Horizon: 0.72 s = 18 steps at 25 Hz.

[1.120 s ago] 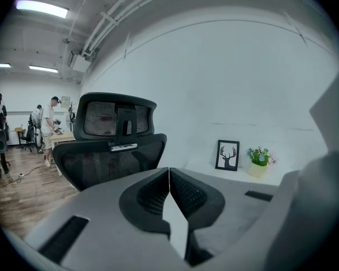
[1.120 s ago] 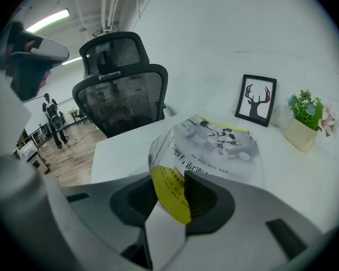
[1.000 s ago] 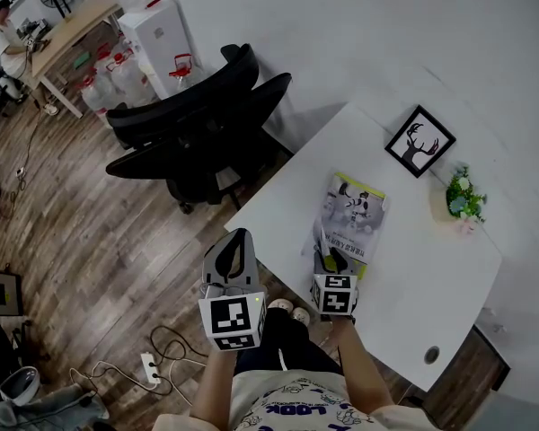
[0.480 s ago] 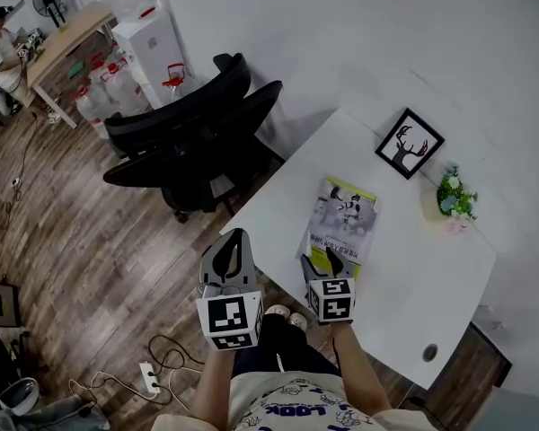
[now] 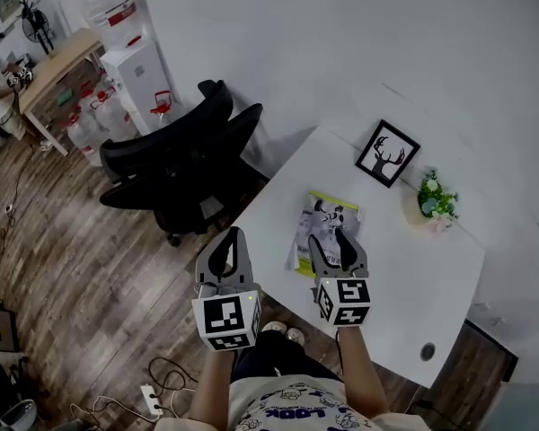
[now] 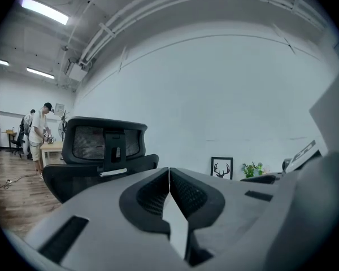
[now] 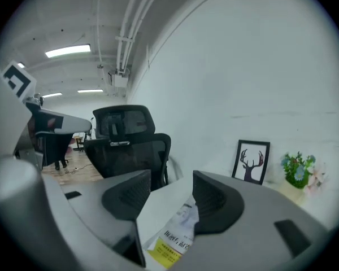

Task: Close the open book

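Observation:
The book (image 5: 328, 227) lies shut and flat on the white table (image 5: 404, 268), its cover with yellow edging facing up. My right gripper (image 5: 331, 244) hovers above the book's near end, clear of it. Its jaws have just been opening and now stand wide with nothing between them. In the right gripper view the book (image 7: 178, 230) shows below, through the gap of the right gripper (image 7: 172, 182). My left gripper (image 5: 229, 242) hangs left of the table over the floor. In the left gripper view the left gripper (image 6: 169, 171) has its jaws together, empty.
A black office chair (image 5: 189, 151) stands at the table's left corner. A framed deer picture (image 5: 384, 153) and a small potted plant (image 5: 434, 200) sit at the table's far side by the wall. A person works at a desk (image 5: 58, 65) far left.
My right gripper has lifted off the book's near edge and opened its jaws. The left gripper has risen a little. The book stays flat and shut.

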Each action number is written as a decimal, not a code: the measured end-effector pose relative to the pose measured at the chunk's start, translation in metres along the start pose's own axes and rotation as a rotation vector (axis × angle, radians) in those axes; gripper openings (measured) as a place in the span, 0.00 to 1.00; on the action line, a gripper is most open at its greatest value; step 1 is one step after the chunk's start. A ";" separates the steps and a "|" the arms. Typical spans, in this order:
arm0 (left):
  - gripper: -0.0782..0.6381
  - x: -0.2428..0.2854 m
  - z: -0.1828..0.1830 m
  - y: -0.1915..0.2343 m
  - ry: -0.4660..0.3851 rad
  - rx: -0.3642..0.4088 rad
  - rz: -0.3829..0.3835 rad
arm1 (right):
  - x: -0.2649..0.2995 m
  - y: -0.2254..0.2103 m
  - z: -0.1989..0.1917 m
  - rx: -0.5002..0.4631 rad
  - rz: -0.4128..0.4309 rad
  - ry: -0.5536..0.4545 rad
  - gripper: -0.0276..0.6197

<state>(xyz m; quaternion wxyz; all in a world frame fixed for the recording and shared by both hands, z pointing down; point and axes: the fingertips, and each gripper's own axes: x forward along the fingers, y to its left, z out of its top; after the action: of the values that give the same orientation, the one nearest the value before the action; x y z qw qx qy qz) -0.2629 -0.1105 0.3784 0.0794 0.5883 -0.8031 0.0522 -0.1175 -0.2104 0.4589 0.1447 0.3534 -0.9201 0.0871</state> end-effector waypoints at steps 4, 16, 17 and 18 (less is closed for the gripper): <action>0.14 -0.001 0.022 -0.002 -0.040 0.007 -0.003 | -0.017 -0.008 0.045 -0.012 -0.048 -0.117 0.30; 0.14 -0.008 0.067 -0.009 -0.136 0.021 -0.012 | -0.055 -0.011 0.123 -0.049 -0.098 -0.312 0.12; 0.14 -0.009 0.069 -0.010 -0.140 0.022 -0.013 | -0.056 -0.011 0.126 -0.051 -0.099 -0.319 0.12; 0.14 -0.010 0.072 -0.010 -0.144 0.022 -0.014 | -0.058 -0.011 0.129 -0.053 -0.099 -0.325 0.12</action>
<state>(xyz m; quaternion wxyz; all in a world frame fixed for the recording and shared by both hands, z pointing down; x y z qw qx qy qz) -0.2548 -0.1172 0.3061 0.0152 0.5970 -0.8019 0.0181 -0.0955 -0.2158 0.3187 0.0075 0.4038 -0.9148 -0.0025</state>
